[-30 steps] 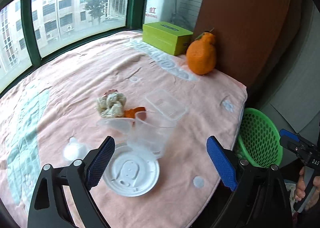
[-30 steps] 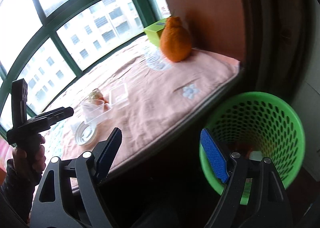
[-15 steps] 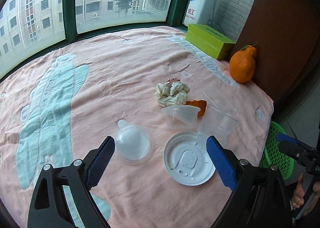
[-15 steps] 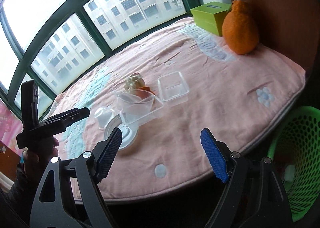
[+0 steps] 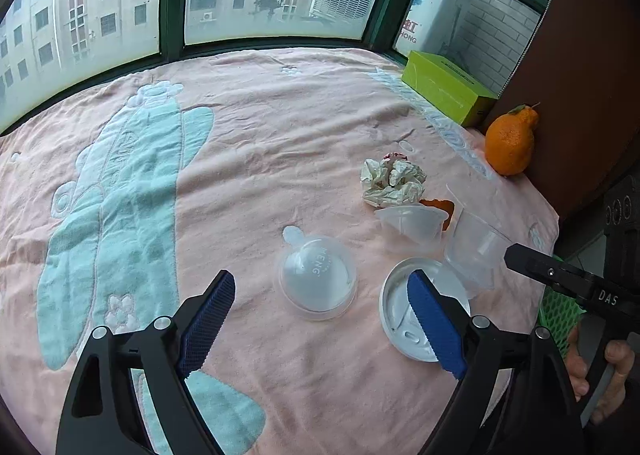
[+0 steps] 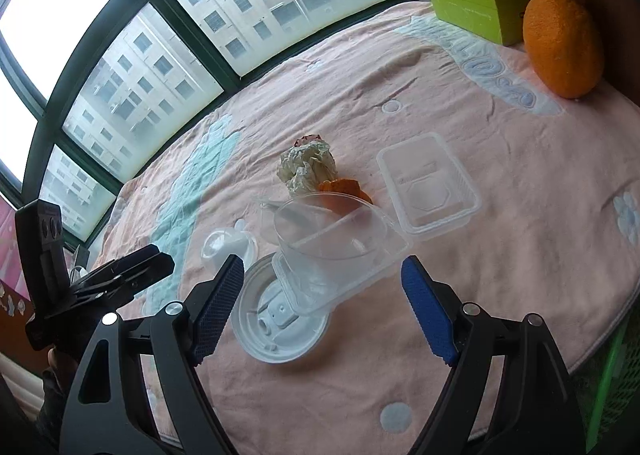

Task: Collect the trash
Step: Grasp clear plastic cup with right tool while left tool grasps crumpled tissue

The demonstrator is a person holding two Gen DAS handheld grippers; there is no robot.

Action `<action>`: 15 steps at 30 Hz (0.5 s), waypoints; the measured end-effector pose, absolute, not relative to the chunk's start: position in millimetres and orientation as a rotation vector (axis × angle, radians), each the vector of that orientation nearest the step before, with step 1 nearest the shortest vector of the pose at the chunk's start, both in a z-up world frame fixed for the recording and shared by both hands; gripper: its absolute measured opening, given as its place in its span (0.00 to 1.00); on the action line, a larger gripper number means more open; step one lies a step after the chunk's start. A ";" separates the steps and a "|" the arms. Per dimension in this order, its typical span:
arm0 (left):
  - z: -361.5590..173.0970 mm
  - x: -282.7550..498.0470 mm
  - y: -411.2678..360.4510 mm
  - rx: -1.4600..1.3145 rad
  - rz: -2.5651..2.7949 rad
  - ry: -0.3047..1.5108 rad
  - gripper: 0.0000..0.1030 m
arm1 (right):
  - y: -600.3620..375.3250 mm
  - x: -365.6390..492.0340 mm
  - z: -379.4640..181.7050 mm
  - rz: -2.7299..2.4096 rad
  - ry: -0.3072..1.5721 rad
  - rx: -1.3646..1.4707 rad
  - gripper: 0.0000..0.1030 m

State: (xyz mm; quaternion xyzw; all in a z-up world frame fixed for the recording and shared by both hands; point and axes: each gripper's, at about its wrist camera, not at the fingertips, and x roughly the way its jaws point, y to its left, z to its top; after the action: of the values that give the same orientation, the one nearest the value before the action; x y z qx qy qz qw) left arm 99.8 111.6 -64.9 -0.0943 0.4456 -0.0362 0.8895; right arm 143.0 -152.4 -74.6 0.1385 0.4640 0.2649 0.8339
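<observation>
Pink blanket, trash near right edge, both grippers' fingers spread

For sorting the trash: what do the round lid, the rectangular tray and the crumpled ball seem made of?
Round lid: probably white plastic, glossy, moulded ridges.
Rectangular tray: thin clear plastic, the cloth shows through.
Crumpled ball: likely paper or tissue, matte, creased.

Clear glossy plastic dome lid and tray — crumpled matt paper wad — on nubbly pink cloth.
</observation>
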 end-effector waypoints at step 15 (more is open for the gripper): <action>-61.0 125.0 115.4 -0.200 -0.091 0.926 0.80 | -134.2 164.8 -90.8 0.530 1.025 0.311 0.61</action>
State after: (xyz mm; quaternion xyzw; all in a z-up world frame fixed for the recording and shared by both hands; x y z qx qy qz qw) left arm 125.0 115.4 -61.0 -0.0964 0.4457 -0.0439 0.8889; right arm 164.8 -134.2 -90.8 0.1462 0.4827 0.2495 0.8267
